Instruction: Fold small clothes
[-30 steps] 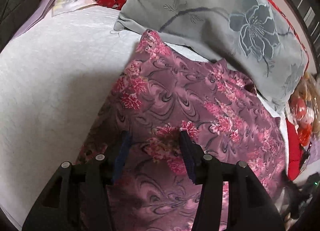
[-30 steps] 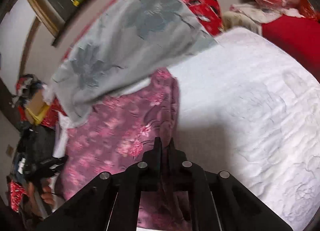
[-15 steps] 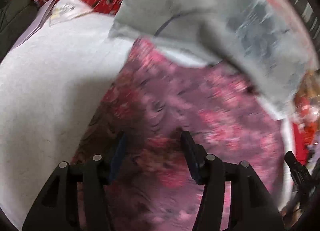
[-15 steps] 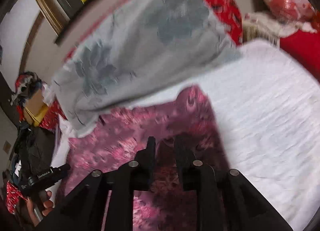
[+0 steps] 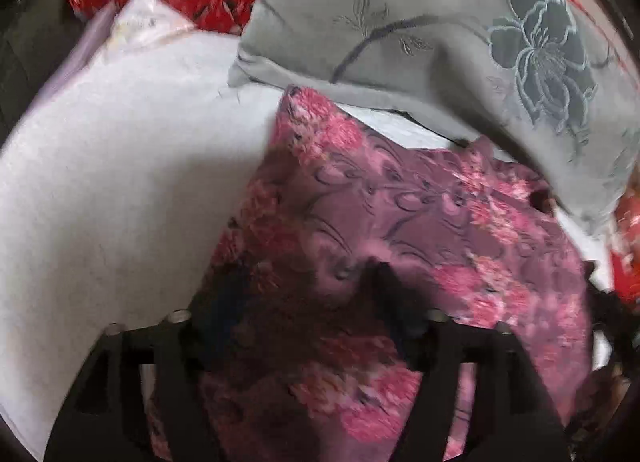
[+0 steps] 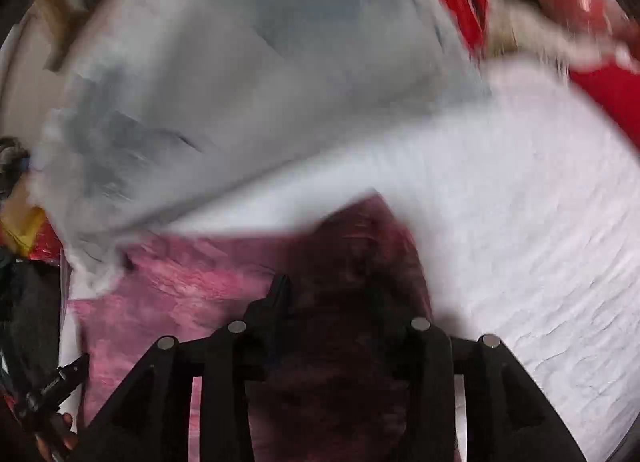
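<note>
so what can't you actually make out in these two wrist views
- Right wrist view: motion blur smears the grey flower-embroidered pillow, so its pattern is unreadable.
- Right wrist view: the right gripper is opening over the purple floral garment; shadow and blur hide whether the pads touch it.
- Left wrist view: the garment's near edge is cut off behind the opening left gripper.
</note>
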Motion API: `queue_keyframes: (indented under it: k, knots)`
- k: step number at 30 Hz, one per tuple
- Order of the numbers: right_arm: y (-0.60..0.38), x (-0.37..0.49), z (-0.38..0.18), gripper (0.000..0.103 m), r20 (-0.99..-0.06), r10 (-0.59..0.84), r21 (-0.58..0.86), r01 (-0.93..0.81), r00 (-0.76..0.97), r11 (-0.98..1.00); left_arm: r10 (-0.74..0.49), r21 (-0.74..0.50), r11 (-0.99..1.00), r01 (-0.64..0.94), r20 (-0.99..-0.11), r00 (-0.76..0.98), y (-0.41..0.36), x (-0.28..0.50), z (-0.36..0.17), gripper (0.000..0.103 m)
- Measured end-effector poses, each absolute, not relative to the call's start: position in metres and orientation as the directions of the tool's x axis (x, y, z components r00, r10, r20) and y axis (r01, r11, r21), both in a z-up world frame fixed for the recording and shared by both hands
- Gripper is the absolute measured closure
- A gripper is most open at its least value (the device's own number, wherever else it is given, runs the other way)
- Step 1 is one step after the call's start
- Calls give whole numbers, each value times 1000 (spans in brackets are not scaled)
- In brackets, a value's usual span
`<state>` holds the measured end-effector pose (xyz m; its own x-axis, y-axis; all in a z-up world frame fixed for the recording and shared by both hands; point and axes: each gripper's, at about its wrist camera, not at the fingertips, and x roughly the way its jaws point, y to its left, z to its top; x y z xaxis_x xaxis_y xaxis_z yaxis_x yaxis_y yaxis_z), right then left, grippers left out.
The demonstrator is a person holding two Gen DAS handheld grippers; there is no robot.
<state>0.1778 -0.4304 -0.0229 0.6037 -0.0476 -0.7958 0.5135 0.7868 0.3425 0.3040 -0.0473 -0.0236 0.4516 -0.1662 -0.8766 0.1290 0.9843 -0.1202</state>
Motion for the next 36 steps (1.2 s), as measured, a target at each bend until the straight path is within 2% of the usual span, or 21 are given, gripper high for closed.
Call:
queue_keyframes:
  k: [3,6,9,12,15,19,23,25,30,32,34,36]
  knots:
    - [-430,174,-10,60,-796,-41,364,532,603,764,-173,-135,984,117,-878,446,-47,303,-19,30]
    - [-413,156,10,60,-762,-2,389,460,648,798,-214,-181,977,115,-867,450,-45,298,-10,30]
    - [-393,128,20,50,-737,21,389,398,676,831,-173,-124,983,134,-868,466,-51,293,-9,30]
    - [-384,115,-1,48,-805,39,337,402,592,851,-128,-72,987,141,-887,443,-56,290,-18,30]
    - [-376,106,11,46,-802,-3,297,402,597,866,-134,-72,986,151,-882,451,-52,285,-15,30]
    - [-366,94,26,46,-764,6,332,384,645,861,-130,-65,985,158,-884,449,-47,281,-14,30]
    - [-359,93,1,45,-826,-15,265,411,564,872,-128,-61,985,163,-888,441,-44,279,-13,30]
    - [-356,92,5,45,-820,-43,244,416,571,876,-121,-52,985,166,-891,437,-41,274,-9,30]
    - [-335,88,19,43,-805,12,305,398,593,865,-182,-111,977,179,-873,452,-20,249,17,30]
    - [-324,90,11,40,-821,34,299,378,570,876,-212,-154,974,169,-884,417,-11,246,14,30]
    - [-313,93,-8,39,-861,35,256,373,508,892,-175,-116,976,186,-923,342,-10,246,-4,30]
    - [-301,95,-2,38,-861,-23,189,362,508,913,-145,-86,974,208,-945,292,-4,243,-16,30]
